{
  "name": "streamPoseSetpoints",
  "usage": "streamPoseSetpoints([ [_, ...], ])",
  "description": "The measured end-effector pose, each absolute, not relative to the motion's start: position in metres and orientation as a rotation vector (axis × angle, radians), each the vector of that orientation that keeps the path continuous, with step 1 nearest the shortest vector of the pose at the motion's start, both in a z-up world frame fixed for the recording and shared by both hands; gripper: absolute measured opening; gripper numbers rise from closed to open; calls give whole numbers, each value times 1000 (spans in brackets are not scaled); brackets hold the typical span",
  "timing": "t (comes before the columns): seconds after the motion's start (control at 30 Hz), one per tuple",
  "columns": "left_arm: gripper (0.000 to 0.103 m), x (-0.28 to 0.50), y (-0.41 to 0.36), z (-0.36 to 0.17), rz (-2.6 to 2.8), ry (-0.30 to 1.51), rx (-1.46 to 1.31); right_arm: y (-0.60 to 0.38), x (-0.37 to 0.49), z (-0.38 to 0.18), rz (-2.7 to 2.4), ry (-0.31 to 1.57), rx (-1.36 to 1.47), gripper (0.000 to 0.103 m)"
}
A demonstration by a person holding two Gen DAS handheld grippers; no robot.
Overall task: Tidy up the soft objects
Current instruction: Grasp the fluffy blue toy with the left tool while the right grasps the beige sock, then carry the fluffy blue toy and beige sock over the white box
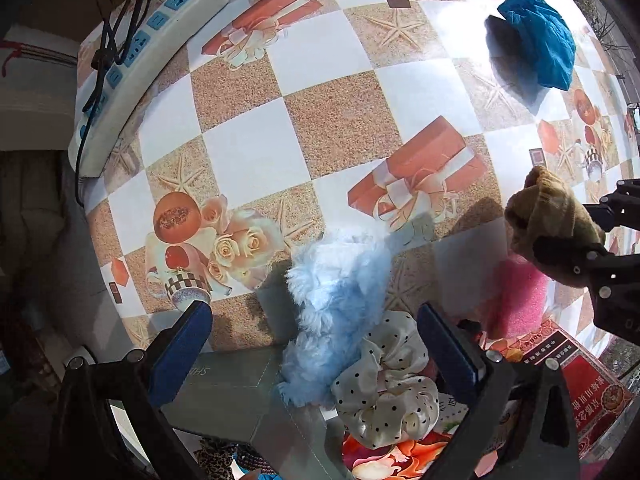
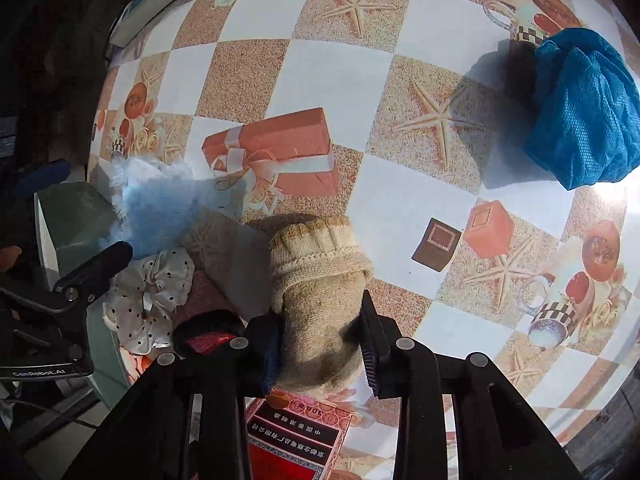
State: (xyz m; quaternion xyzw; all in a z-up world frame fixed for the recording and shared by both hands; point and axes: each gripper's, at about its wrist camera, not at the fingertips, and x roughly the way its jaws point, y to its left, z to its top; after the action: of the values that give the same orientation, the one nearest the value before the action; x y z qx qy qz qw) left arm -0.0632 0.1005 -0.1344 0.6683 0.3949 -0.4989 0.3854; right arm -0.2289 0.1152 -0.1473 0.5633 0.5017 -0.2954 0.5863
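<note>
My right gripper (image 2: 320,344) is shut on a beige knitted sock (image 2: 320,284), held above the table; it also shows in the left wrist view (image 1: 552,220). My left gripper (image 1: 316,344) is open over a fluffy light-blue piece (image 1: 340,304) and a white polka-dot scrunchie (image 1: 384,384), which lie at a grey-green box (image 1: 236,384). The jaws stand wide on either side of them without touching. A pink sponge-like piece (image 1: 516,300) lies to the right. A crumpled blue cloth (image 1: 540,40) lies far off on the table, also in the right wrist view (image 2: 584,108).
The checked tablecloth (image 1: 320,120) covers the table. A white power strip (image 1: 140,64) with black cables lies along the far left edge. A red printed box (image 2: 292,440) lies under the right gripper. A leopard-print piece (image 1: 216,460) lies at the lower edge.
</note>
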Motion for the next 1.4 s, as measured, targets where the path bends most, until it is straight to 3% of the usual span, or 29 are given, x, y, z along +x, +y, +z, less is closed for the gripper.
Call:
streamPoseSetpoints([
  [0.1,100,-68,93,-162,-1220,1076,1776,123,-256,-130,-726,1071,1344,35],
  [0.2,90,-69,93,-186,-1115,1089,1887,129,-277,-113,-753,971,1380,35],
  [0.3,61,-70,95,-189,-1116,1152,1928,140,-294,-96,-794,910,1363,35],
  [0.33,33,-71,95,-185,-1121,1149,1929,143,-299,-90,-812,893,1354,35],
  [0.37,31,-74,95,-179,-1130,1118,1923,145,-304,-84,-830,871,1351,35],
  [0.8,29,-142,105,-11,-1570,725,1329,187,-356,-52,-1110,734,1363,35],
  [1.13,29,-229,195,27,-1916,709,1271,244,-380,-34,-1275,759,1317,35],
  [1.4,30,-267,284,44,-2190,734,1404,297,-389,-38,-1314,828,1364,35],
])
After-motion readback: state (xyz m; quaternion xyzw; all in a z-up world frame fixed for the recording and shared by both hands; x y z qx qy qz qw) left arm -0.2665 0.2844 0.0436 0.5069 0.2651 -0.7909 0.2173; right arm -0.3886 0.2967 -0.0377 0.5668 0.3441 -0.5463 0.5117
